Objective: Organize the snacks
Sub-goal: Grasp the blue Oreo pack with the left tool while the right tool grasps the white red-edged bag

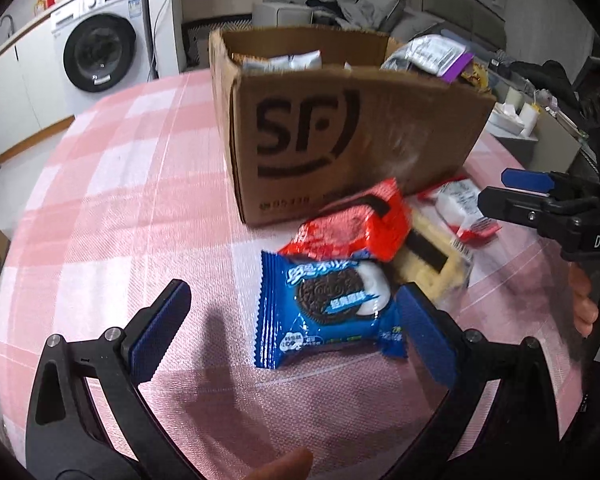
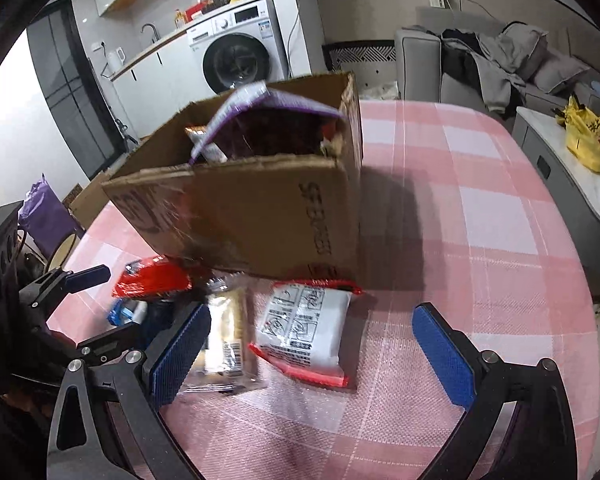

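Left hand-held gripper point(image 1: 292, 326) spread wide, empty; blue cookie packet point(image 1: 324, 308) lies flat on desk point(image 1: 112, 208) between its pads. Right hand-held gripper point(image 2: 312, 356) likewise agape over white-and-red packet point(image 2: 306, 330). Cardboard box point(image 1: 340, 140) at 12 o'clock, holding snacks.

Obstacles: cardboard box point(image 1: 340, 128) mid-table, snack packets point(image 2: 304, 332) crowded against its near side. Free: bare tablecloth point(image 2: 500, 240) toward table's edges.
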A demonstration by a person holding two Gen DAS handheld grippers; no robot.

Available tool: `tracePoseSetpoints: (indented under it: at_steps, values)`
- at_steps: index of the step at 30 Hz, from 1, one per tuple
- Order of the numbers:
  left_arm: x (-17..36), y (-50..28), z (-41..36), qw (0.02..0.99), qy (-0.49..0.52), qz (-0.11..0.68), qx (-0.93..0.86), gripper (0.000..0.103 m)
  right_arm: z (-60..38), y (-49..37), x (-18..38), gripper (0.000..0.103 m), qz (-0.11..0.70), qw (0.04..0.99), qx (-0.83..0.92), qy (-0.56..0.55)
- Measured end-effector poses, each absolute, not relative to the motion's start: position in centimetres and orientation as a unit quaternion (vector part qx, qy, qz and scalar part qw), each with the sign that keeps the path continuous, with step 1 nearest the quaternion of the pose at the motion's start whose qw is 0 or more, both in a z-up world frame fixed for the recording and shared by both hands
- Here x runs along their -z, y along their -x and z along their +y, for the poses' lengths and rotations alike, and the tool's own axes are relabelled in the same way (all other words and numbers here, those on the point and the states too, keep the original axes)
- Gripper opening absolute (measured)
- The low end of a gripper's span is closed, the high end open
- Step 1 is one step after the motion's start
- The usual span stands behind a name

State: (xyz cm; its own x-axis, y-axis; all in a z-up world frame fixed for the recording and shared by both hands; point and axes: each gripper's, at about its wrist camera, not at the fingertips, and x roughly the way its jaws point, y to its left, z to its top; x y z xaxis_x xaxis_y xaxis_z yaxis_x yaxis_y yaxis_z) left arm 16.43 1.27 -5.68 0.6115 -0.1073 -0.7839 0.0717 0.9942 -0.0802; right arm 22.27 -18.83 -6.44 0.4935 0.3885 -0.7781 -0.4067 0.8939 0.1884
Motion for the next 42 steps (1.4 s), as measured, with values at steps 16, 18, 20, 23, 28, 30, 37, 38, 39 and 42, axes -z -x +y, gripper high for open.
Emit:
tracePoseSetpoints:
  at_steps: [16,18,20,23,28,30,37,38,39,42]
  values:
    - [7.8,-17.9,2.3,0.883,0.029,0.466,0.044,0.102,-18.6,-23.7,9.3,0.103,0.481,0.854,-0.195,0.028]
    - [7.8,-17.9,2.3,0.884,0.029,0.465,0.042,0.102,-18.6,-23.8,9.3,0.103,0.477,0.855,-0.202,0.025]
    - [7.9,-18.1,2.1,0.884,0.022,0.466,0.041,0.102,-18.3,-23.8,9.5,0.103,0.472,0.856,-0.206,0.034]
    - [7.9,-17.8,2.0,0.884,0.017,0.465,0.042,0.102,-18.2,-23.8,9.7,0.102,0.472,0.858,-0.197,0.040]
    - [8.1,-17.5,1.3,0.884,0.000,0.467,0.035,0.102,-17.9,-23.8,10.0,0.099,0.470,0.862,-0.178,0.068]
    - [8.2,-17.5,1.2,0.884,-0.004,0.467,0.034,0.102,-17.7,-23.6,9.9,0.094,0.467,0.863,-0.178,0.075]
    - [8.3,-17.5,1.2,0.884,-0.005,0.466,0.035,0.102,-17.9,-23.3,9.7,0.076,0.463,0.862,-0.190,0.079]
    - [8.3,-17.5,1.2,0.884,-0.005,0.466,0.035,0.102,-17.9,-23.1,9.6,0.072,0.462,0.862,-0.194,0.078]
    - [8.3,-17.5,1.3,0.884,-0.005,0.466,0.035,0.102,-17.9,-23.1,9.4,0.064,0.461,0.861,-0.200,0.075]
    - [8.3,-17.6,1.3,0.884,-0.005,0.466,0.035,0.102,-17.4,-22.2,8.7,0.048,0.450,0.862,-0.221,0.073]
